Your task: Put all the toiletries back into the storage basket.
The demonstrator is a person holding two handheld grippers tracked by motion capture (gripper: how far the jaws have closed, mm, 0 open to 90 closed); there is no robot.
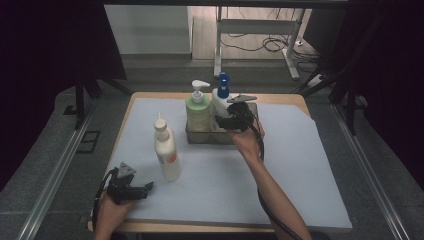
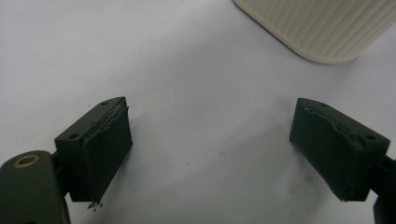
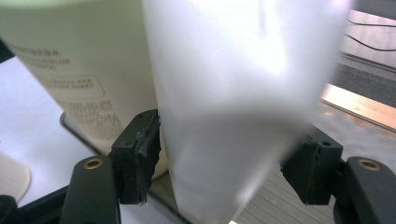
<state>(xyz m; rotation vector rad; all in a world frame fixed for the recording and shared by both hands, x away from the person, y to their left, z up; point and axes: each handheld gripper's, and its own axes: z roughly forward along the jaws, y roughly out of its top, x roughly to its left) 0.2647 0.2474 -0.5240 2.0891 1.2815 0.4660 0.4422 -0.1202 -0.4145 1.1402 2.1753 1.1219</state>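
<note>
Placement of the spray bottle (image 1: 220, 100) into the grey bin (image 1: 200, 135) looks like the step in hand. The right gripper (image 1: 231, 121) has its jaws on either side of the translucent white body (image 3: 233, 116), apparently pinching it, though blur hides the contact on one side. To do it well, keep the bottle upright, lower it straight so it clears the pump bottle (image 1: 198, 111) just beside it, and release only once the base sits flat on the bin floor.

The bin stands at the far middle of the counter (image 1: 300, 170) and holds the green pump bottle at its left, with the blue-topped spray bottle next to it. The left gripper (image 1: 131, 189) rests near the front edge, jaws spread and empty, beside a cream squeeze bottle (image 1: 165, 149) standing upright outside the bin.
</note>
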